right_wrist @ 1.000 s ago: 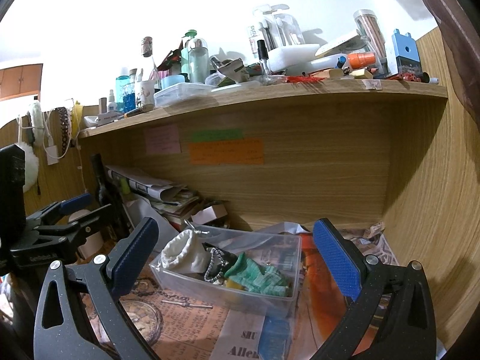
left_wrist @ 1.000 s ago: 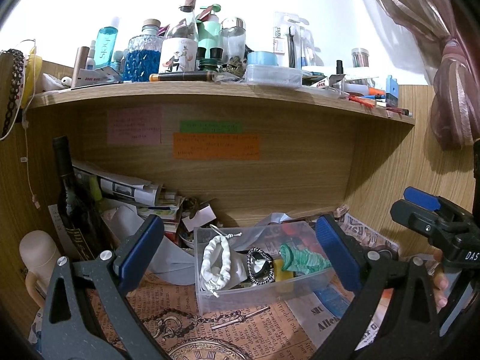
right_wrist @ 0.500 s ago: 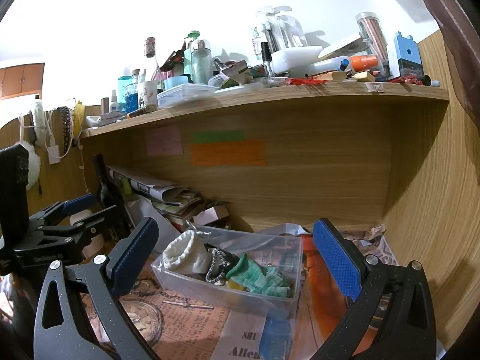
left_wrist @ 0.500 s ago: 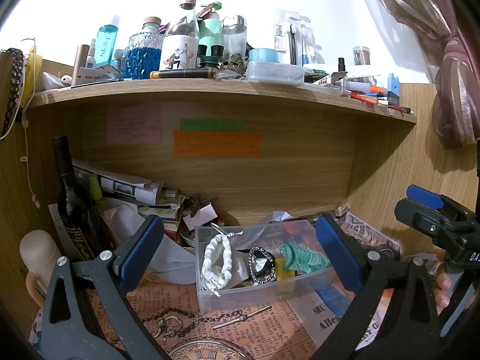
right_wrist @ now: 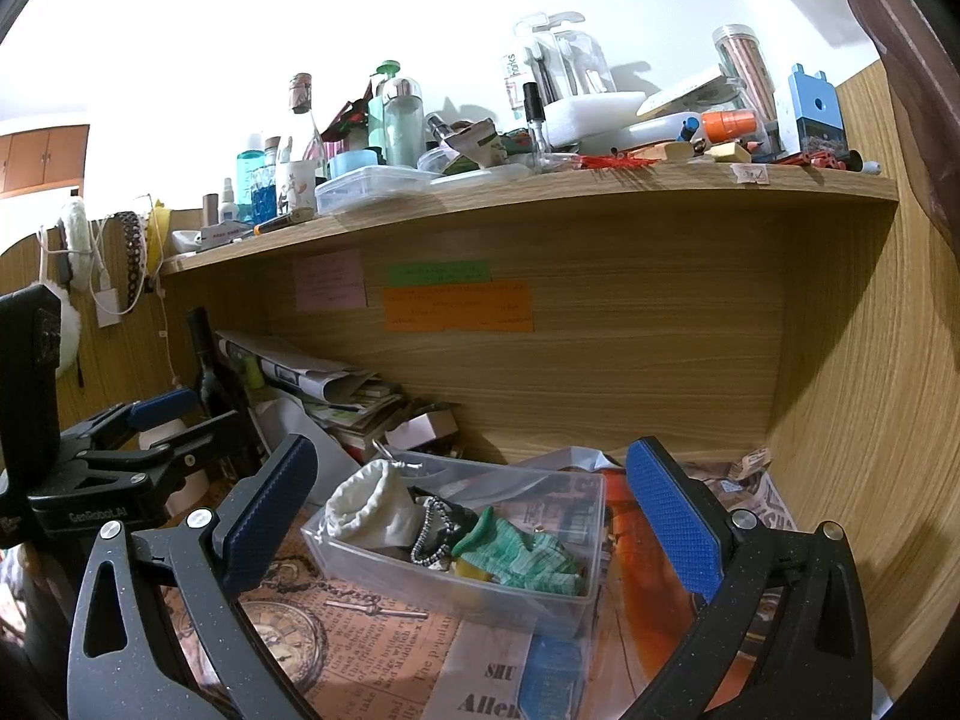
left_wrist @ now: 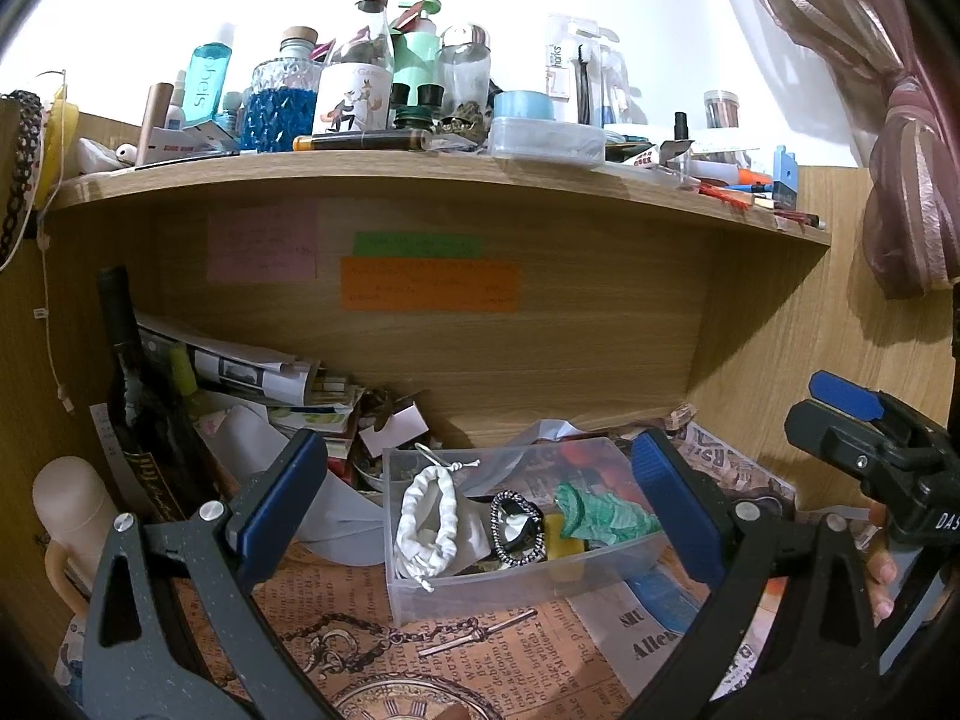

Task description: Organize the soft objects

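A clear plastic box stands on the newspaper-covered desk under the shelf. In it lie a white drawstring pouch, a black beaded scrunchie, a green checked cloth and something yellow. My left gripper is open and empty, held in front of the box. My right gripper is open and empty too, in front of the box from the right. Each gripper shows at the edge of the other's view.
A wooden shelf crowded with bottles overhangs the desk. A dark wine bottle, stacked papers and a beige mug stand at the left. A wooden side wall closes the right. A pocket watch chain lies in front of the box.
Both grippers have drifted slightly; the views have shifted a little. Nothing was taken hold of or let go, and the box contents have not moved.
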The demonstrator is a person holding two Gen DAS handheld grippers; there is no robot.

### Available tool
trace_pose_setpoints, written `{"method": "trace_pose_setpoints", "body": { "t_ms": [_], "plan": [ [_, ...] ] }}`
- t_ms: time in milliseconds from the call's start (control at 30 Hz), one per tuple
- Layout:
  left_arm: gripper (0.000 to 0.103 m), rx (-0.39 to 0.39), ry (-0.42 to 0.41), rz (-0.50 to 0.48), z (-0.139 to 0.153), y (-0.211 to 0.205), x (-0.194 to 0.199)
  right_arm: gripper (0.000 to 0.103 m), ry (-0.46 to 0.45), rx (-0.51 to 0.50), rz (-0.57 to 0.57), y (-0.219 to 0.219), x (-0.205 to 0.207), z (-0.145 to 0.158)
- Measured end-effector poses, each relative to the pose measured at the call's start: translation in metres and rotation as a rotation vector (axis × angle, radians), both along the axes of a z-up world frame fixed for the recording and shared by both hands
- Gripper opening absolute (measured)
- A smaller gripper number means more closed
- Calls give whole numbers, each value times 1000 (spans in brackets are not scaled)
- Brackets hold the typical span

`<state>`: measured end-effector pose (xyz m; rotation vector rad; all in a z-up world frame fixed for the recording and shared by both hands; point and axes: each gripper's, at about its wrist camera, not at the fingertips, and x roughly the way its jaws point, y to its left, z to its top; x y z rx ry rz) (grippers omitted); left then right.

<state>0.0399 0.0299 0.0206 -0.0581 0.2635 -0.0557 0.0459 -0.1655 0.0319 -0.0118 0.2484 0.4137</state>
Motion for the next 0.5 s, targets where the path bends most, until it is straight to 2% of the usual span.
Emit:
{"method": "trace_pose_setpoints", "body": {
  "t_ms": [500],
  "plan": [
    [103,11,1,-15,1,-1,1,103,5,-6,6,2,2,-3]
  ]
}}
